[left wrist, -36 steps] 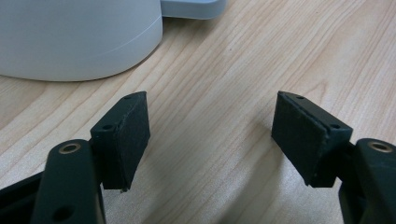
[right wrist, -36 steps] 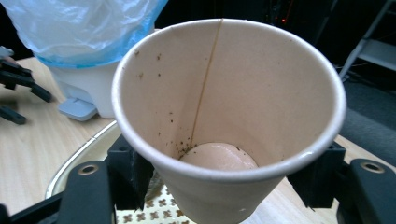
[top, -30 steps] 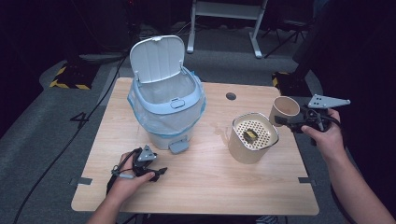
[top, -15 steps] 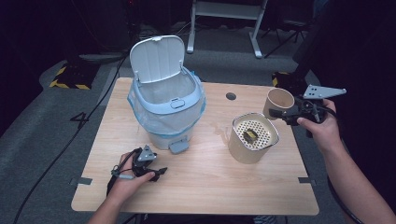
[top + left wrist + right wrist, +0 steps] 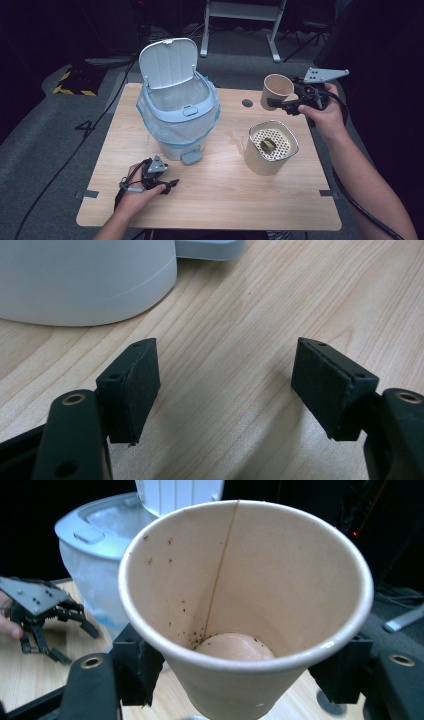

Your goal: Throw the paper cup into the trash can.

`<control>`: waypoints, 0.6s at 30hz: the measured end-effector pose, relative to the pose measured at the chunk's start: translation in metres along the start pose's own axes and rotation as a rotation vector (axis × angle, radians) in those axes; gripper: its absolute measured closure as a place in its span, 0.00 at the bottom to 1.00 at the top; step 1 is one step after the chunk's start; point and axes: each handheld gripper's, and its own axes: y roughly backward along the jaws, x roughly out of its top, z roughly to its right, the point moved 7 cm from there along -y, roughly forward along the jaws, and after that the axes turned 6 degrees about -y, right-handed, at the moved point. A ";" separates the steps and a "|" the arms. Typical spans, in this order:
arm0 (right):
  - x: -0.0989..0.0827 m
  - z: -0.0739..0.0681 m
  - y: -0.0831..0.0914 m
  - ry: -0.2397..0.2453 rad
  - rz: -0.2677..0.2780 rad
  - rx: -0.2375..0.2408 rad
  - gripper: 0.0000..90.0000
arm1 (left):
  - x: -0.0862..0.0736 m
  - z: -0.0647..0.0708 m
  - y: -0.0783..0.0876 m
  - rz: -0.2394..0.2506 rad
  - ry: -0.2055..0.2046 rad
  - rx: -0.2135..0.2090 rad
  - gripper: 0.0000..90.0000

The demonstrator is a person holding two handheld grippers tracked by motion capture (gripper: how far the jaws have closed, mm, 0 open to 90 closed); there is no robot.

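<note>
Paper is what the right claw [image 5: 281,104] is gripping: a tan paper cup [image 5: 276,90] with a visible seam down its inside wall, held off the light wooden worktop [image 5: 225,195] with its mouth tipped toward the claw's own camera. In the right gripper view the two black pads [image 5: 136,670] are pressing on the cup [image 5: 240,605] from either side just under its rim. Dark specks are clinging to the cup's inner wall and gathering around its pale, bare bottom; no liquid is showing in it.

Below this claw and nearer the person, a cream cylindrical canister [image 5: 271,148] with a metal rim is standing on the worktop, a perforated insert sitting in its mouth and one small dark lump [image 5: 268,145] lying on that insert. Far across from the claw, beyond the cup's mouth, a pale blue pedal bin [image 5: 179,120] is standing with its white lid [image 5: 167,62] raised upright; a clear plastic liner is hanging over its rim, and what lies inside cannot be made out.

The left claw [image 5: 167,185] is resting low on the worktop at the near edge, just in front of the bin's base and grey pedal [image 5: 190,157]. Its jaws are standing wide with only bare wood [image 5: 225,390] between them.

Counted, that is making one cup, one canister, one bin and two claws.
</note>
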 end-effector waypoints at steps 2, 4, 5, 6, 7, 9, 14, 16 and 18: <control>0.009 -0.003 -0.008 0.011 0.003 0.007 0.35 | 0.000 0.000 0.000 0.000 0.001 0.000 0.31; 0.016 -0.006 -0.015 0.019 0.007 0.011 0.35 | 0.000 0.000 0.000 0.000 0.000 0.001 0.31; 0.020 -0.008 -0.018 0.020 0.009 0.014 0.35 | 0.000 0.000 0.000 0.000 0.000 0.001 0.31; 0.023 -0.009 -0.021 0.023 0.013 0.017 0.35 | 0.000 0.000 0.000 0.000 0.000 0.000 0.31; 0.026 -0.010 -0.024 0.026 0.016 0.020 0.35 | 0.000 0.000 0.000 0.000 0.000 0.000 0.31; 0.031 -0.012 -0.030 0.025 0.025 0.023 0.35 | 0.000 0.000 0.000 0.000 0.000 0.001 0.31; 0.043 -0.018 -0.046 0.001 0.061 0.041 0.35 | 0.000 0.000 0.000 -0.001 0.000 0.001 0.31; 0.047 -0.019 -0.053 0.006 0.067 0.048 0.35 | 0.000 0.000 0.000 -0.001 0.000 0.001 0.31; 0.052 -0.021 -0.058 0.006 0.075 0.054 0.35 | 0.000 0.000 0.000 -0.001 0.001 0.000 0.31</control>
